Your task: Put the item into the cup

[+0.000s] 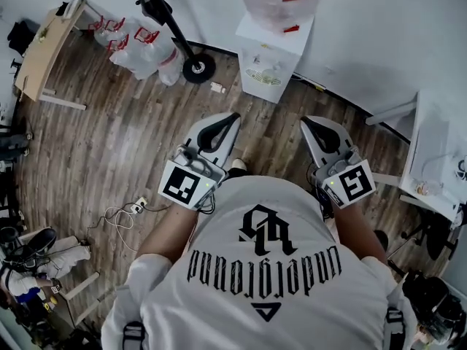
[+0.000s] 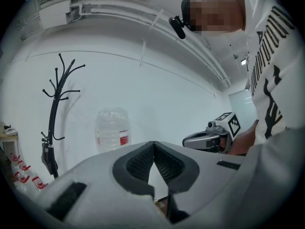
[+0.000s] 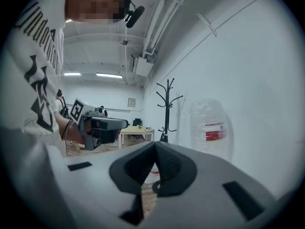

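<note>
I see no cup and no small item in any view. In the head view both grippers are held out over the wooden floor in front of the person's white shirt. The left gripper [image 1: 232, 117] [image 2: 153, 144] is shut, its dark pads meet at the tip with nothing between them. The right gripper [image 1: 306, 121] [image 3: 156, 144] is also shut and holds nothing. Each gripper view shows the other gripper beside it: the right gripper's body [image 2: 209, 140] in the left one, and the left gripper's body [image 3: 102, 125] in the right one.
A white water dispenser [image 1: 266, 57] with a big clear bottle [image 2: 112, 130] [image 3: 209, 128] stands by the wall ahead. A black coat rack [image 2: 57, 109] and a scooter wheel [image 1: 197, 68] are to its left. Bagged jugs [image 1: 142, 49], a wooden desk [image 1: 44, 46], a white desk [image 1: 438, 159] and a floor cable [image 1: 124, 214] surround me.
</note>
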The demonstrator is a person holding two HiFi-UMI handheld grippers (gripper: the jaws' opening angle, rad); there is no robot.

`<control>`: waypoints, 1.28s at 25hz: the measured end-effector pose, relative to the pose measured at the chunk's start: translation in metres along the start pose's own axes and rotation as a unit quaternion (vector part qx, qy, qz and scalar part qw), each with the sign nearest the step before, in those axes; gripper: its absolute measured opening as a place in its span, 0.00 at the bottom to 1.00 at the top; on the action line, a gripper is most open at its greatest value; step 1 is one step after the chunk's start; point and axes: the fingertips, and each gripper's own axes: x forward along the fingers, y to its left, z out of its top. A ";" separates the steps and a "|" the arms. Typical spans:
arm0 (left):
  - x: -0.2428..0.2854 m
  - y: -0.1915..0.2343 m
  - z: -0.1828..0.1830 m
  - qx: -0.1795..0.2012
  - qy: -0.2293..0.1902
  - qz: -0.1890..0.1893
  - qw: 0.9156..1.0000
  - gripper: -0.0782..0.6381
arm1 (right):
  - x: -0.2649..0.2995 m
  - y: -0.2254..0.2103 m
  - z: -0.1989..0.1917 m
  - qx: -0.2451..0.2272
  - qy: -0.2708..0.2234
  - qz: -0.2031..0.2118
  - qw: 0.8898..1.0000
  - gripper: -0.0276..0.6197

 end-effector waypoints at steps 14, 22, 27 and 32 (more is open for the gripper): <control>0.012 -0.152 0.007 -0.004 0.006 0.012 1.000 0.12 | -0.146 0.009 -0.027 0.005 -0.002 0.028 1.000 0.05; -0.006 -0.195 0.000 -0.009 0.013 0.023 1.000 0.12 | -0.192 0.030 -0.031 0.006 -0.011 0.034 0.999 0.05; -0.013 -0.206 -0.006 -0.008 0.013 0.028 1.000 0.12 | -0.205 0.036 -0.034 0.009 -0.018 0.032 0.999 0.05; -0.019 -0.204 -0.007 -0.004 0.015 0.033 0.999 0.12 | -0.202 0.041 -0.032 0.009 -0.020 0.037 0.999 0.05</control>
